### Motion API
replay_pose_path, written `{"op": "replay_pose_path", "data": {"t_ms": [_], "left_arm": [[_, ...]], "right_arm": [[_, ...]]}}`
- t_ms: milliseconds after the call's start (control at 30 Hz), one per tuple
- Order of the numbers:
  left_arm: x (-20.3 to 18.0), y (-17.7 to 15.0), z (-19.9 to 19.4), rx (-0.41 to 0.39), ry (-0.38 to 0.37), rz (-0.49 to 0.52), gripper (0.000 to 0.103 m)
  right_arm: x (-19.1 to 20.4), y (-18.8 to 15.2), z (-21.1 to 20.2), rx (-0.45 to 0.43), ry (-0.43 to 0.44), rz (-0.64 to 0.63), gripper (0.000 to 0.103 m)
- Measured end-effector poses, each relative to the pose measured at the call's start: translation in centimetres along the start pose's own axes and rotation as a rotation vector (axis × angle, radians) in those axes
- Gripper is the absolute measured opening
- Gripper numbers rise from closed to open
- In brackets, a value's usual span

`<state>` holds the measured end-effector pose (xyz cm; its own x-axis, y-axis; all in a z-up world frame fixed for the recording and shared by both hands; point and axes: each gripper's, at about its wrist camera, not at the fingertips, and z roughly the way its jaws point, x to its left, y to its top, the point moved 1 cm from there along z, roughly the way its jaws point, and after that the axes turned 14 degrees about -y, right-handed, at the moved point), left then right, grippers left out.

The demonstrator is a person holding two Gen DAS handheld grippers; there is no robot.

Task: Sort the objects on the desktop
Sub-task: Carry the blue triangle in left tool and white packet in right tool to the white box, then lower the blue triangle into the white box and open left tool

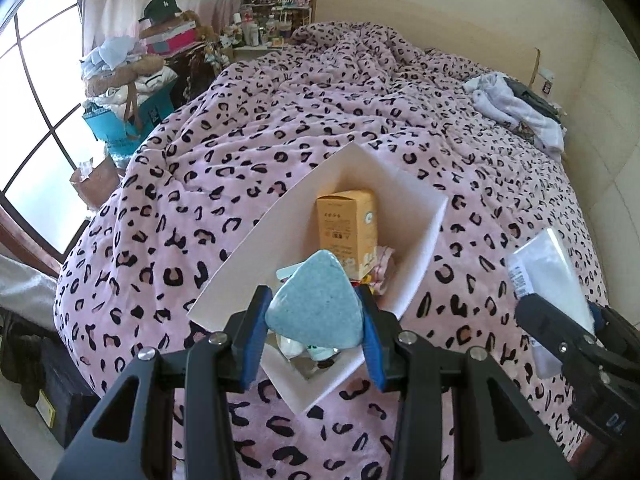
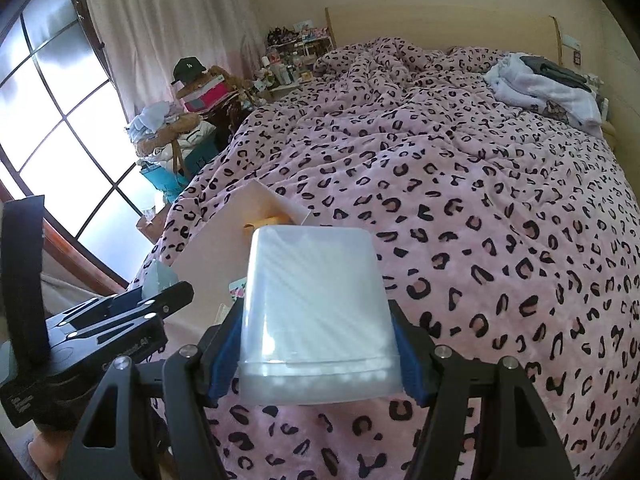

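Left gripper (image 1: pixel 316 312): fingers clamped on a blue triangular sponge (image 1: pixel 316 300), held above the white box (image 1: pixel 420 216) on the bed (image 1: pixel 400 120). Right gripper (image 2: pixel 316 360): fingers clamped on a clear plastic case (image 2: pixel 314 304), just right of the box. A yellow carton (image 1: pixel 346 224) stands inside the box.

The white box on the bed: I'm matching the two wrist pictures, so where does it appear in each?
Left wrist view: the white box fills the centre, open, just beyond the left gripper.
Right wrist view: only its side shows, left of centre, partly behind the clear container.
Shared landmark: the black cap by the window.
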<state>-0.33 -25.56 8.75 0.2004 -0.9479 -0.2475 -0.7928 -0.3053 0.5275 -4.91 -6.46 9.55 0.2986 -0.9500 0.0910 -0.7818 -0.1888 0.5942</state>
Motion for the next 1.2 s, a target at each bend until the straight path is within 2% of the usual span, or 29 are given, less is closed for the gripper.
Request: {"op": "replay_pose_path", "data": {"t_ms": [467, 1100, 1167, 1200], "left_arm": [[1.8, -0.7, 3.5, 0.073, 0.002, -0.04, 0.042], [1.8, -0.2, 4.1, 0.107, 0.036, -0.009, 0.043], [1.8, 0.0, 4.0, 0.108, 0.041, -0.004, 0.045], [1.8, 0.1, 3.8, 0.104, 0.044, 0.0, 0.049]], "right_arm": [[0.4, -0.1, 1.2, 0.02, -0.005, -0.005, 0.068], [0.4, 0.0, 1.8, 0.032, -0.004, -0.005, 0.068], [0.4, 0.0, 1.7, 0.032, -0.005, -0.006, 0.068], [0.4, 0.0, 1.7, 0.032, -0.005, -0.006, 0.068]]}}
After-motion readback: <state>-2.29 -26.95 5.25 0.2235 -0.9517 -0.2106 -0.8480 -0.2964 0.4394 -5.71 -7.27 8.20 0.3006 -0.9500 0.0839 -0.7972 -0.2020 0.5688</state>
